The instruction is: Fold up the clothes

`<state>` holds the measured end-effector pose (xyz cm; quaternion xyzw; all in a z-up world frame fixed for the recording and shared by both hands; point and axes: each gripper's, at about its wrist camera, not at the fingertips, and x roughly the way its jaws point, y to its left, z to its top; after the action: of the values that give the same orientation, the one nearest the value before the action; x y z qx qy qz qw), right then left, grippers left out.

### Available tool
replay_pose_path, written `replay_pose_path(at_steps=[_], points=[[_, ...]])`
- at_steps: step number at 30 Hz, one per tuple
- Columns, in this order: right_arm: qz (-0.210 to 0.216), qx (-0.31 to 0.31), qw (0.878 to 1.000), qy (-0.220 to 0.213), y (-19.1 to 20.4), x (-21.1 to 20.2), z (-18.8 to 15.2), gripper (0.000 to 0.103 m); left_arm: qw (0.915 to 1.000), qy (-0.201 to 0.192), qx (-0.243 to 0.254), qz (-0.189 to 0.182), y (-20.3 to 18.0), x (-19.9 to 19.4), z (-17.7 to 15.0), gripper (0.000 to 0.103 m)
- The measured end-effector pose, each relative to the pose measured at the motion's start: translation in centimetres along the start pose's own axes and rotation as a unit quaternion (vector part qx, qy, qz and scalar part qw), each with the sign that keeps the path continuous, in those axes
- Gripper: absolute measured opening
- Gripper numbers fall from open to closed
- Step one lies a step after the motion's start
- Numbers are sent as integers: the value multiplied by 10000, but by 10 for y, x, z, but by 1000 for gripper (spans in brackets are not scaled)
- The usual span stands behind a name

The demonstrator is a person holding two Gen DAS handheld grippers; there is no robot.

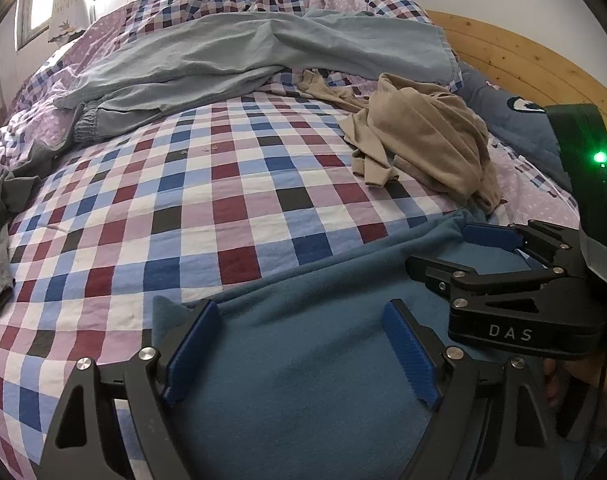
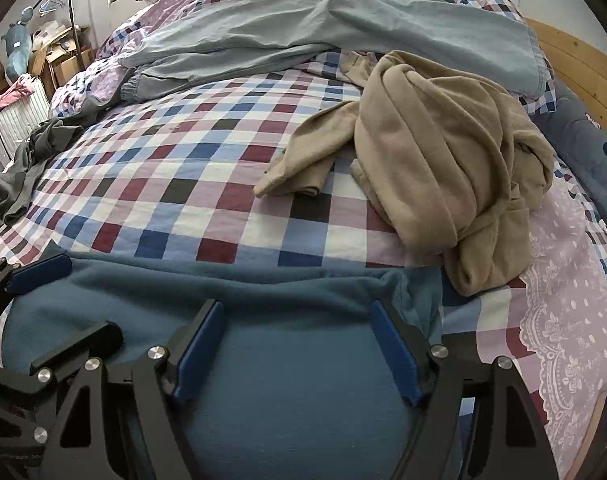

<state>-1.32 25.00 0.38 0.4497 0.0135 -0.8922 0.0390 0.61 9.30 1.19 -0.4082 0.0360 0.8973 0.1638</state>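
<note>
We see our left gripper (image 1: 299, 344) with its blue-padded fingers (image 1: 191, 348) spread wide apart, hovering low over a teal-blue fleece garment (image 1: 303, 400) that lies flat on the bed directly beneath it. Nothing sits between the pads; a small corner of the fleece pokes up just beside the left finger. Just to the right of it we find our right gripper (image 1: 495, 256), also over the same garment near its far edge. In its own view the right gripper (image 2: 299, 346) likewise has its fingers (image 2: 395, 356) parted and empty, with the teal-blue fleece garment (image 2: 283, 400) spread under them and its far hem bunched into a soft ridge just ahead of the fingertips. The left gripper (image 2: 39, 268) shows at the left of that view, over the garment's edge.

Ahead of both grippers stretches the checked bedspread (image 1: 175, 208), bare for some way. Ahead and to the right of the right gripper lies a crumpled beige garment (image 2: 443, 152), well apart from the fleece's middle but near its far right corner. Farther ahead, a pair of pale blue-grey trousers (image 1: 231, 52) lies across the bed. To the far left a dark green garment (image 2: 27, 160) hangs off the bed's edge. At the right, beyond the beige heap, we see a dark blue pillow (image 1: 515, 120) against the wooden headboard (image 1: 515, 52).
</note>
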Motion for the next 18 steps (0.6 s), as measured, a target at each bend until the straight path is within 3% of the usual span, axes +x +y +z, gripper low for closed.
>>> replay_pose_path(at_steps=[7,12,18], points=[[52,38,10000,-31,-1,-1,-2,80,9990,-365,225,109,-10,-34,-16,88],[14,16,10000,-40,0,0,-2,80,9966,-702,426,-56,-18,-63,-33,87],[-173,-63,9997,-153,7,-7,-3,80,9906,-783,1057,373,-46,-81,-68,88]])
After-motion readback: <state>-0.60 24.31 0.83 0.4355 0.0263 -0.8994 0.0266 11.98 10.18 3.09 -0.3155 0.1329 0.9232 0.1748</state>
